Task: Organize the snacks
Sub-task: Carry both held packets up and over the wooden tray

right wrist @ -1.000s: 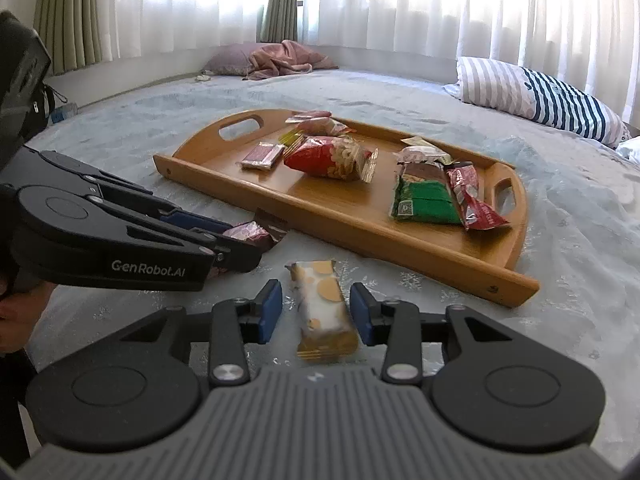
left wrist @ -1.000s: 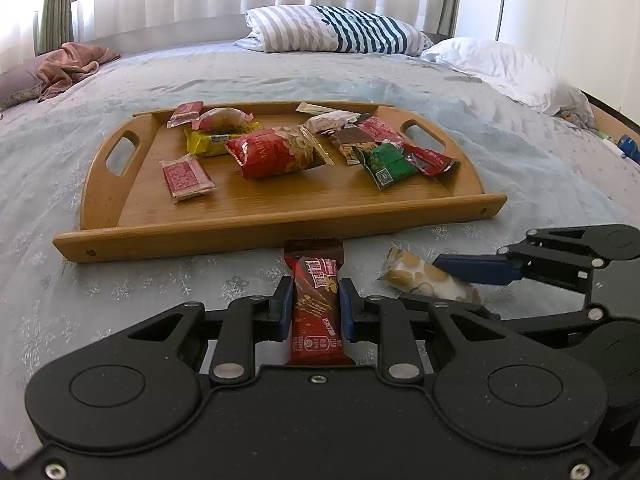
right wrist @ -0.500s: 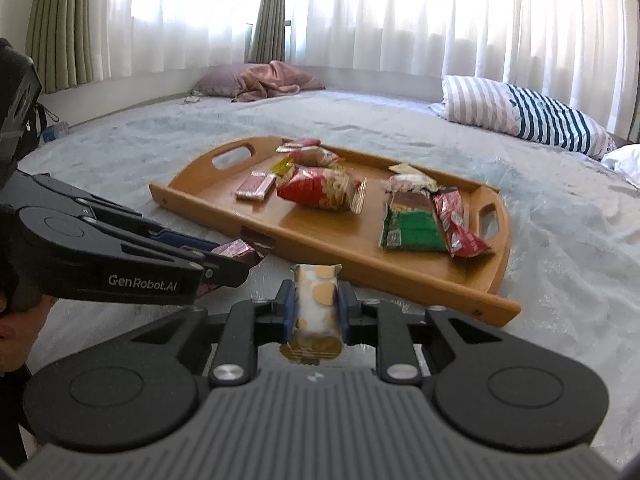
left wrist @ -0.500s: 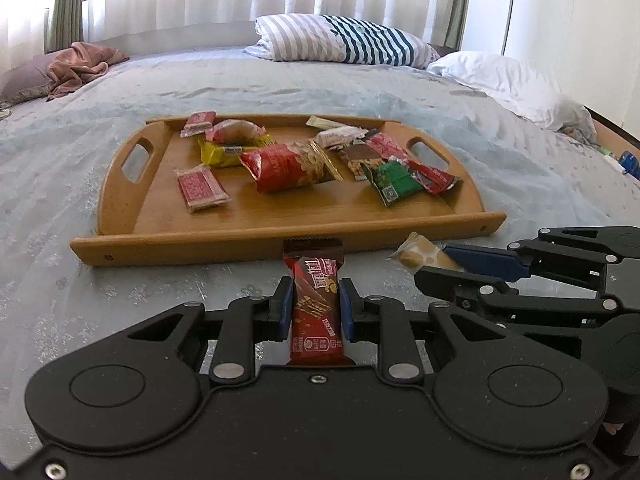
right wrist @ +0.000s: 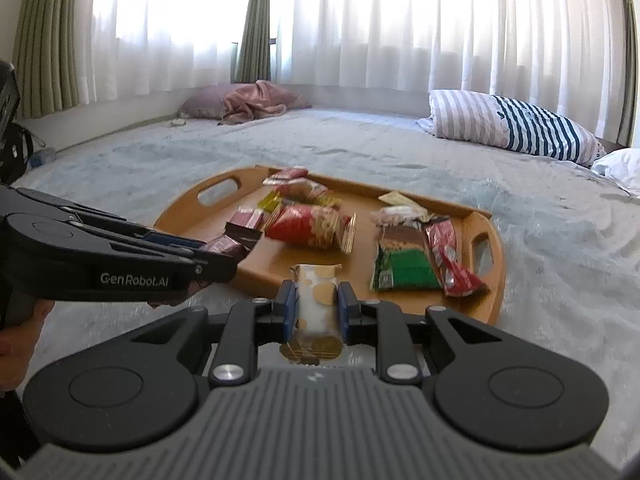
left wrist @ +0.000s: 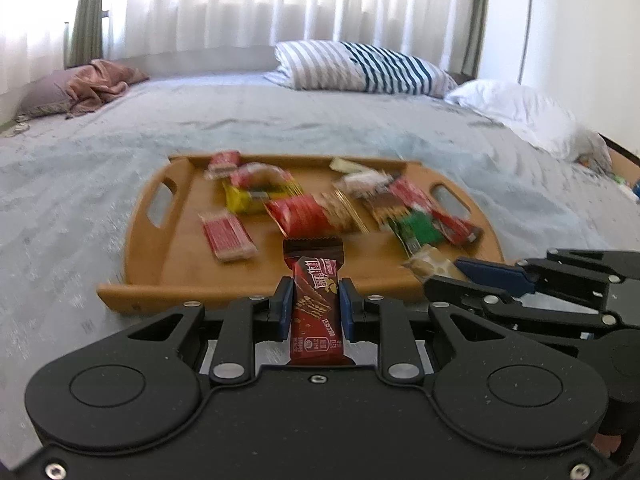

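Both snack bars have come up off the bed since a second ago. One red chocolate bar (left wrist: 315, 312) is clamped in the left gripper (left wrist: 313, 307); a white gold-dotted bar (right wrist: 317, 304) sits pinched in the right gripper (right wrist: 317, 306), whose jaws closed on it within that second. Each hangs near the wooden tray's (left wrist: 148, 272) front edge, over the grey bed (left wrist: 60, 208), with other packets lying on that tray.
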A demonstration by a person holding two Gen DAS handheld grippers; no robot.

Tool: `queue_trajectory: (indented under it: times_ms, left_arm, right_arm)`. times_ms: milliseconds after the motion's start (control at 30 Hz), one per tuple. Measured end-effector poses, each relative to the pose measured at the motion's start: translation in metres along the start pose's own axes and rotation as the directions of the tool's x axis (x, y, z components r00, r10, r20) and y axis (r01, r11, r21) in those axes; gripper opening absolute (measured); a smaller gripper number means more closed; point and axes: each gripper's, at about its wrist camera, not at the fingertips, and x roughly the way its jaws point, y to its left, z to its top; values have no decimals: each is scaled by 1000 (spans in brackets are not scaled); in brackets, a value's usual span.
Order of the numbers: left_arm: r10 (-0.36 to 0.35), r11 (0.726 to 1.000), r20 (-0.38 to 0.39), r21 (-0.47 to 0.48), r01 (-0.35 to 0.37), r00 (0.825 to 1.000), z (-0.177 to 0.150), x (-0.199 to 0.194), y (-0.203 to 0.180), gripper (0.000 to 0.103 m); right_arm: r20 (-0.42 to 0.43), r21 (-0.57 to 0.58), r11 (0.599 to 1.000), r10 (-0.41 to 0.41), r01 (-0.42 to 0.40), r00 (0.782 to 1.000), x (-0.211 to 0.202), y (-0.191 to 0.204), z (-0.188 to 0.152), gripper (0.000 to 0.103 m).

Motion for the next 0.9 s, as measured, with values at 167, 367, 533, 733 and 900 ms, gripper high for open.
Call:
queue_trajectory:
  times_ms: [167, 367, 533, 733, 900]
  left_arm:
    - [35, 999, 17, -23, -34, 999, 15, 12, 12, 23]
    - [72, 996, 29, -52, -70, 997, 29, 30, 29, 23]
    - [88, 993, 16, -81, -86, 996, 38, 49, 47, 23]
    - [102, 990, 14, -101, -100, 995, 43, 71, 58, 23]
    - [112, 989, 13, -99, -110, 994, 44, 86, 58, 23]
  right_arm:
    - [24, 25, 999, -25, 24, 999, 13, -5, 13, 26]
    - [21, 60, 996, -62, 60, 998, 39, -11, 23, 26]
    - [-10, 133, 988, -80, 81, 997, 64, -23, 26, 26]
    - [-24, 182, 977, -106, 108, 994, 86, -34, 25, 26]
    - [-36, 204, 971, -120, 125, 992, 98, -40, 26, 26]
